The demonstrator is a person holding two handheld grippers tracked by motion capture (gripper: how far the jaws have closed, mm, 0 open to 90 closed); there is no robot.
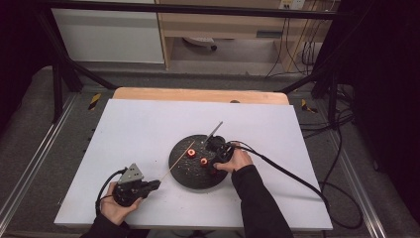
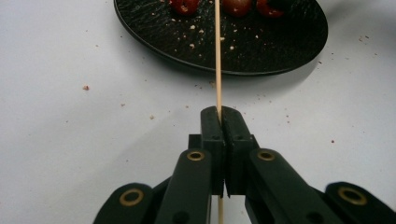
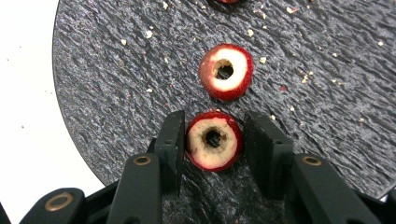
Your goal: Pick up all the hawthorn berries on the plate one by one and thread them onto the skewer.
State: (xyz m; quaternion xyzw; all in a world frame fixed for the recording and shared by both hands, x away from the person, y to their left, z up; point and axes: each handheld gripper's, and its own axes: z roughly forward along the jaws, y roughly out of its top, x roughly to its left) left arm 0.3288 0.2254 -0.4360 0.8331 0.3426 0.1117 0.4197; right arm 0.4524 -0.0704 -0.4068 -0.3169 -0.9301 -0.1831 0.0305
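now the left gripper [image 2: 218, 116] has its jaws pressed together on a thin wooden skewer [image 2: 217, 56], which runs forward from the pinch toward the dark round plate [image 2: 280, 51] and over its near rim. in the high view that gripper [image 1: 157, 184] sits low on the white table [image 1: 129, 129], off the plate's left edge, the skewer [image 1: 177, 161] slanting up toward the fruit. the right gripper [image 3: 212, 140] is down on the plate [image 3: 107, 84] with its jaws parted around a cored red fruit slice [image 3: 214, 141], hollow centre facing up; the left jaw looks to be touching the slice, the right one stands a little off, so nothing is clamped yet. a second cored slice [image 3: 226, 71] lies just beyond it, and crumbs are scattered over the plate.

the likely trouble is in the squeeze: the slice is a soft ring, and closing hard could crush it or split it through the hole, leaving nothing for the skewer to thread. an uneven close, one jaw arriving first, may push the slice sideways across the plate or tip it on edge. the skewer is held near its tail, so its long free end may waver and miss the hole.
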